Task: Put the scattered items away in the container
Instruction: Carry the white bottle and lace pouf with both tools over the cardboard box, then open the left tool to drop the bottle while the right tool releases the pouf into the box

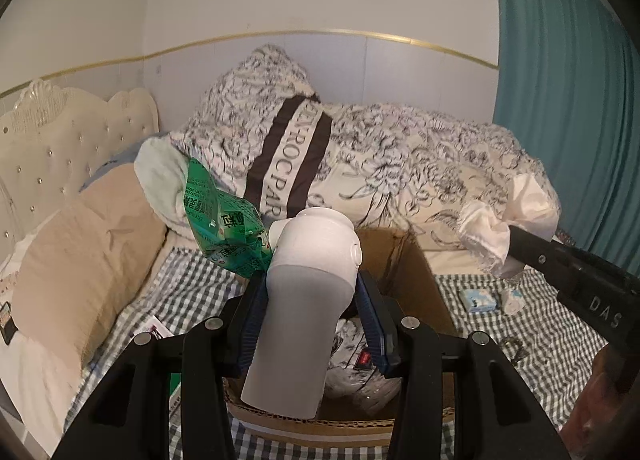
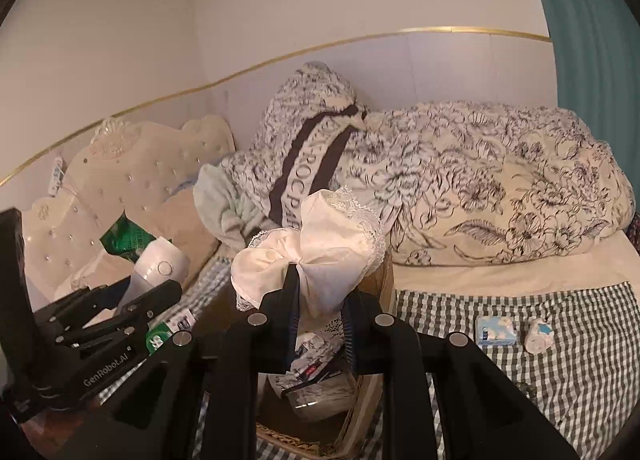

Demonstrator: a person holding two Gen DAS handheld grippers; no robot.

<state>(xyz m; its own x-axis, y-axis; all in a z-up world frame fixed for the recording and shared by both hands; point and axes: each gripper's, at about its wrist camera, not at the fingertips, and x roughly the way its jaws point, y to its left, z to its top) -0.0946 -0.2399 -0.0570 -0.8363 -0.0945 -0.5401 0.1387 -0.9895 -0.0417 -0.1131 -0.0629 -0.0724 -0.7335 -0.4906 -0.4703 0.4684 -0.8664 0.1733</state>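
Note:
My left gripper (image 1: 312, 292) is shut on a white and grey bottle-shaped device (image 1: 304, 300) and holds it over the open cardboard box (image 1: 424, 272). A green packet (image 1: 224, 228) sticks up just behind the device. My right gripper (image 2: 320, 292) is shut on a white lace-edged cloth (image 2: 320, 252) above the same box (image 2: 360, 412); it also shows in the left wrist view (image 1: 500, 236). The box holds a printed plastic package (image 2: 316, 376). The left gripper and device show in the right wrist view (image 2: 156, 272).
On the checked sheet right of the box lie a small blue tissue pack (image 2: 496, 332) and a small white roll (image 2: 538, 334). A flowered quilt (image 2: 500, 196) is piled behind. A beige pillow (image 1: 80, 260) and tufted headboard (image 1: 60, 132) stand at left, a teal curtain (image 1: 568, 100) at right.

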